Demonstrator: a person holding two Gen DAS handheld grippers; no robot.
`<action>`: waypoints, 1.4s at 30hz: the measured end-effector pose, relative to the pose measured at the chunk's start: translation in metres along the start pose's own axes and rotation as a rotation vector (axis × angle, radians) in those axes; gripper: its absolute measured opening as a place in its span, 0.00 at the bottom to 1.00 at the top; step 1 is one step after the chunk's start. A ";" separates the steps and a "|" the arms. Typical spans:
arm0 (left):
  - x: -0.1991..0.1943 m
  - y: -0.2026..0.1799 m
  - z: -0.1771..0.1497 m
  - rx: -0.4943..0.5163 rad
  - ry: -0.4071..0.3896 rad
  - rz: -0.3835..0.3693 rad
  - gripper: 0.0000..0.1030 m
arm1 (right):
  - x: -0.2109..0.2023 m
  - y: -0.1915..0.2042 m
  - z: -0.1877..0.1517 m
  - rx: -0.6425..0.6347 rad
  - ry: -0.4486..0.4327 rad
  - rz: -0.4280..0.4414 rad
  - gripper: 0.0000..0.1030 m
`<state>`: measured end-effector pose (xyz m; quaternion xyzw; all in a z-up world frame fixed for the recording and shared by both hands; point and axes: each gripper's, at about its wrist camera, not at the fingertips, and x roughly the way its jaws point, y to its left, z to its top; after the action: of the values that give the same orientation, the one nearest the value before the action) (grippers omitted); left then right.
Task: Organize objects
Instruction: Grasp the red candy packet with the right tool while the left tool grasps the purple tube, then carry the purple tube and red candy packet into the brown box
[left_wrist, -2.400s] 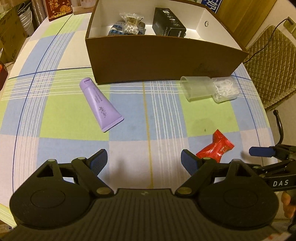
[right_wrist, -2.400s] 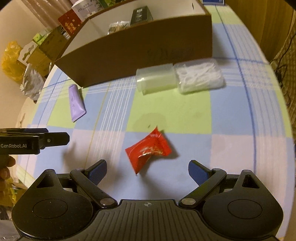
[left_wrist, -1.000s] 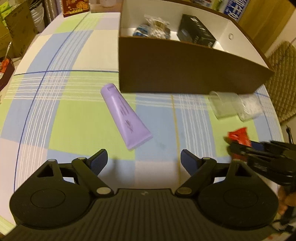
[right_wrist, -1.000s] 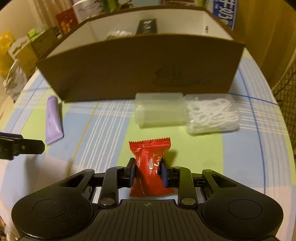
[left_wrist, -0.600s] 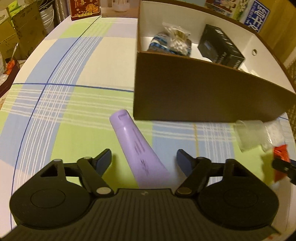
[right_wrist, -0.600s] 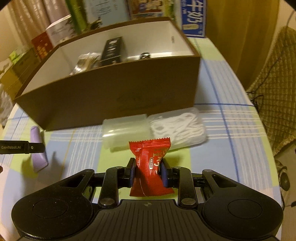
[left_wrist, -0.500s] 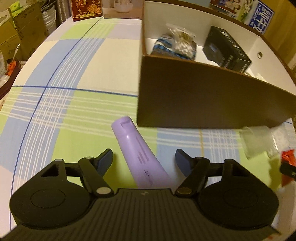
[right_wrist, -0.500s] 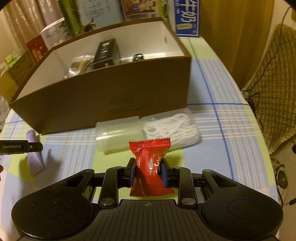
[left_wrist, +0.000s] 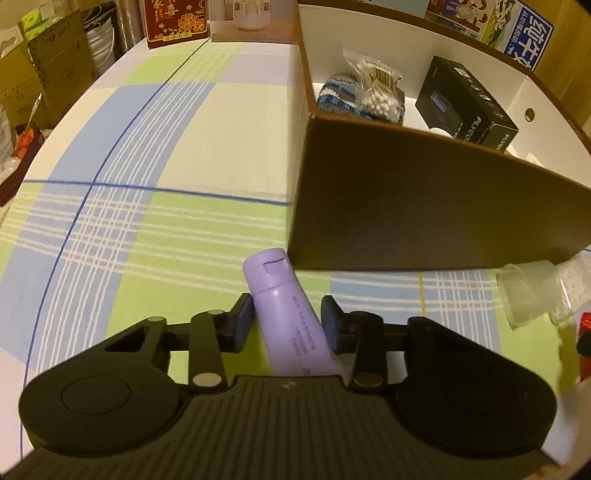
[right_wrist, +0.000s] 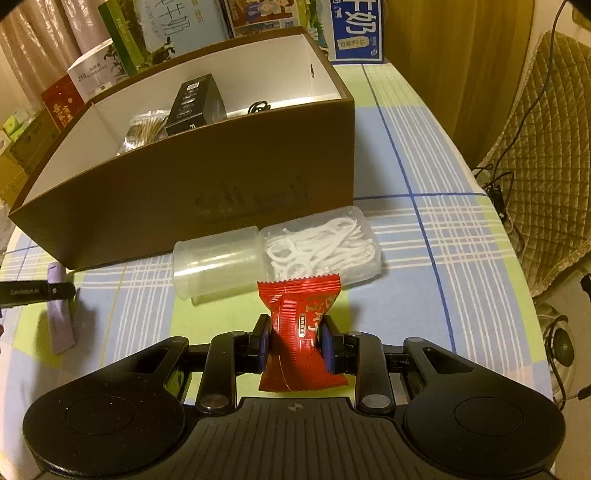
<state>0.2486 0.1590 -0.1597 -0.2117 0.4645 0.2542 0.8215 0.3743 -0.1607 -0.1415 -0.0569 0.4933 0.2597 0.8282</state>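
Note:
My left gripper is shut on the purple tube, which lies on the checked tablecloth just in front of the brown box's left corner. In the right wrist view my right gripper is shut on a red snack packet, held above the cloth in front of the brown box. A clear floss-pick container lies on its side between the packet and the box. The purple tube and the left gripper's finger show at the far left of that view.
The box holds a black carton, a bag of cotton swabs and a striped cloth item. Cartons and boxes stand behind it. A padded chair with cables is off the table's right edge. Cardboard boxes sit left.
My left gripper moved forward over the purple tube and its fingers closed on it. My right gripper, holding the red packet, lifted and drew slightly nearer the box.

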 end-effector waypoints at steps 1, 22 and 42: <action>-0.002 0.000 -0.003 0.003 0.002 -0.001 0.28 | 0.000 -0.001 0.000 0.000 0.000 0.002 0.24; -0.041 -0.045 -0.068 0.140 0.082 -0.022 0.27 | -0.016 -0.019 -0.022 -0.004 0.018 0.050 0.24; -0.075 -0.057 -0.066 0.146 0.022 -0.015 0.27 | -0.033 -0.025 -0.021 -0.024 -0.023 0.089 0.24</action>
<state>0.2075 0.0597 -0.1197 -0.1574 0.4891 0.2112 0.8315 0.3572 -0.2017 -0.1285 -0.0417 0.4829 0.3027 0.8207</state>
